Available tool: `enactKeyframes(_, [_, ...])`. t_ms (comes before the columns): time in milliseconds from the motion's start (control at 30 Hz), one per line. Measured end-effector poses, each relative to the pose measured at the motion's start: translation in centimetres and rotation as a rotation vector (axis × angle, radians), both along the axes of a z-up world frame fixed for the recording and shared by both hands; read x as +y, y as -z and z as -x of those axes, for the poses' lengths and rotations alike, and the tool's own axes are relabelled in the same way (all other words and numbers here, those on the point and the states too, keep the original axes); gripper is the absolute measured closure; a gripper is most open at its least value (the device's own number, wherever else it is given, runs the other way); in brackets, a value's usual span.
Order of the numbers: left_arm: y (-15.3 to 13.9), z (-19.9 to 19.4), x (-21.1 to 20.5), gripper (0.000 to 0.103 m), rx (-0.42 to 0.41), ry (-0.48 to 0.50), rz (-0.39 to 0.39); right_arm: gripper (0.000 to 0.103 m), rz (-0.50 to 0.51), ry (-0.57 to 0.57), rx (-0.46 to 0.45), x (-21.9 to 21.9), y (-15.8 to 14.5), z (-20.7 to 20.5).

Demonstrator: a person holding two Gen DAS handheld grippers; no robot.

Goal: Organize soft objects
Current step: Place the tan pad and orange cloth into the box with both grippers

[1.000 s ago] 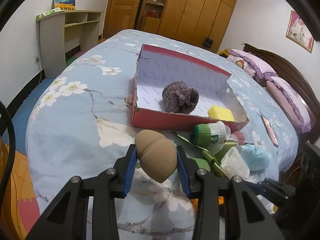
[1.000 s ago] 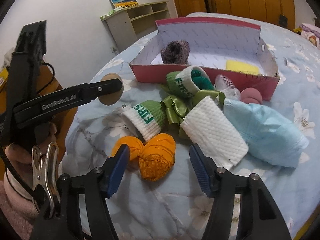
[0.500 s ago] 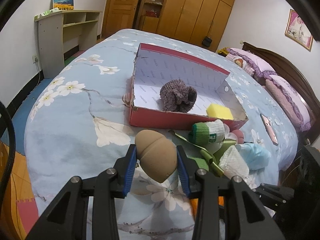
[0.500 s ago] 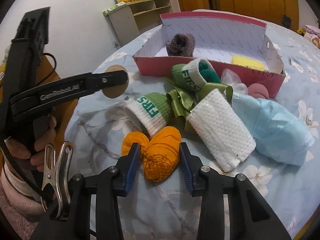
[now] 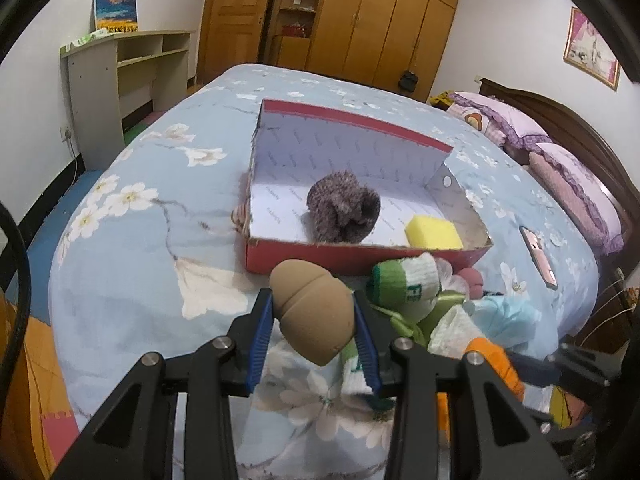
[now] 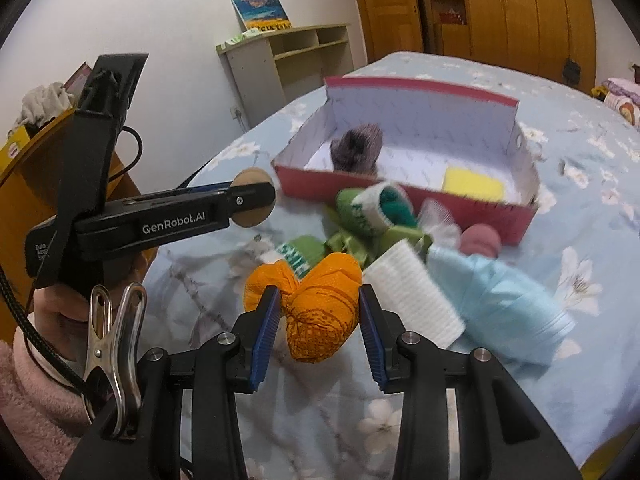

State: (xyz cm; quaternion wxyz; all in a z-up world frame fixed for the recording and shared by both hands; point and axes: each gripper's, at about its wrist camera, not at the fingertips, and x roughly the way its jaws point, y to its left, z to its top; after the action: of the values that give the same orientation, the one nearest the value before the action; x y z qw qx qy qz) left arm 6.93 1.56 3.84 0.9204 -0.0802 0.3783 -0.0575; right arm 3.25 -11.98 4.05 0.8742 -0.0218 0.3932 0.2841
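My left gripper (image 5: 314,314) is shut on a tan egg-shaped sponge (image 5: 314,312) and holds it above the bed, in front of the red box (image 5: 360,254). The box holds a purple-grey knit bundle (image 5: 344,212) and a yellow sponge (image 5: 434,232). My right gripper (image 6: 318,312) is shut on an orange mesh bundle (image 6: 320,304), lifted off the bedspread. The left gripper with the tan sponge (image 6: 250,198) shows at the left of the right wrist view.
A pile lies before the box (image 6: 404,196): green-and-white socks (image 6: 372,208), green ribbon (image 6: 360,244), white mesh roll (image 6: 414,294), light blue cloth (image 6: 500,296), pink ball (image 6: 480,240). A phone (image 5: 538,256) lies on the bed at right. Shelf unit (image 5: 120,80) by the wall.
My right gripper has shut on the orange bundle and lifted it toward the box. My left gripper has carried the tan sponge slightly forward.
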Motion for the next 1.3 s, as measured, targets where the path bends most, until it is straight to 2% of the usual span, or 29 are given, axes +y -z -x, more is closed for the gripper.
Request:
enactKeyframes(333, [-2.4, -2.5, -1.2, 0.063, -0.044, 0.034, -0.042, 0.063, 0.019, 0.042, -0.057, -1.8, -2.1, -2.6])
enactKeyframes(600, [-3.6, -5.2, -2.0, 0.063, -0.051, 0.057, -0.036, 0.063, 0.026, 0.092, -0.119, -3.2, -3.9, -5.3])
enactKeyframes(867, [-4.3, -8.8, -2.7, 0.062, -0.049, 0.058, -0.044, 0.063, 0.035, 0.126, -0.136, -3.9, -4.3, -8.9])
enactKeyframes(1033, [-4.2, -10.9, -3.3, 0.062, -0.054, 0.061, -0.054, 0.063, 0.038, 0.151, -0.145, -4.4, -4.2, -11.3])
enactKeyframes(1300, [-2.5, -14.6, -4.0, 0.062, -0.022, 0.056, -0.048, 0.063, 0.053, 0.173, -0.161, -4.7, -3.2, -14.7])
